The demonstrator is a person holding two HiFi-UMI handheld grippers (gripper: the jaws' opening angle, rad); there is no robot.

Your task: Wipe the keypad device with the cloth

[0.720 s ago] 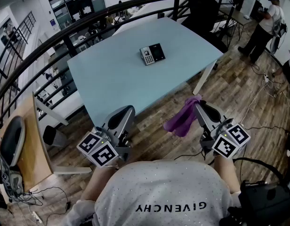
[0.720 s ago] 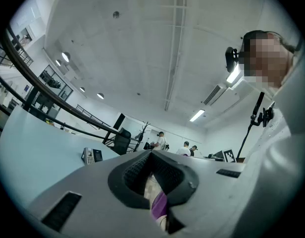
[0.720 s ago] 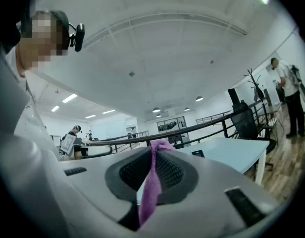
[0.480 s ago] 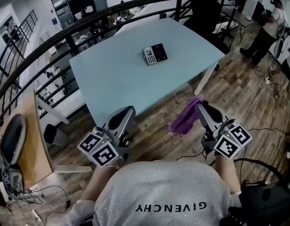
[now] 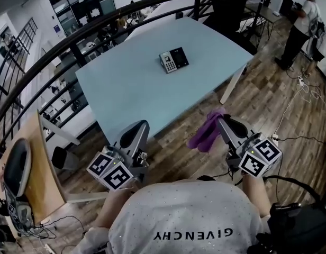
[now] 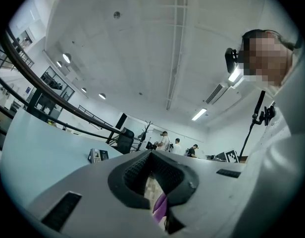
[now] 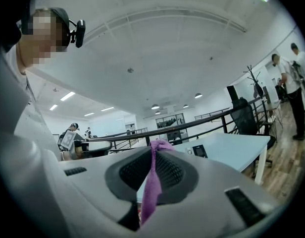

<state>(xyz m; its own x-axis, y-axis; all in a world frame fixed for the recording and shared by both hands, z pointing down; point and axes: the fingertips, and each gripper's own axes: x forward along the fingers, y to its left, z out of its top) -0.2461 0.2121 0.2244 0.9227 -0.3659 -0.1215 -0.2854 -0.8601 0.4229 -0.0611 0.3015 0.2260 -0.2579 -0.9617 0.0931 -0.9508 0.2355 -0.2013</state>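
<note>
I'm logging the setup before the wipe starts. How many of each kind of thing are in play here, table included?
tongs: 2 (left tongs, shut and empty; right tongs)
purple cloth: 1, pinched in the right tongs
keypad device: 1, on the table
table: 1
Total: 5

1. The left gripper (image 5: 135, 133) is held low in front of the torso, at the person's left, pointing forward. Its marker cube (image 5: 110, 169) sits at the rear, nearest the body.
2. In the left gripper view its jaws meet at the tips, with nothing clamped between them.
3. The right gripper (image 5: 222, 123) is held level with it at the person's right, also pointing forward.
4. Its jaws are closed on a purple cloth (image 5: 205, 134), which hangs from the tips.
5. Both forearms are bent and kept close to the body.
</note>
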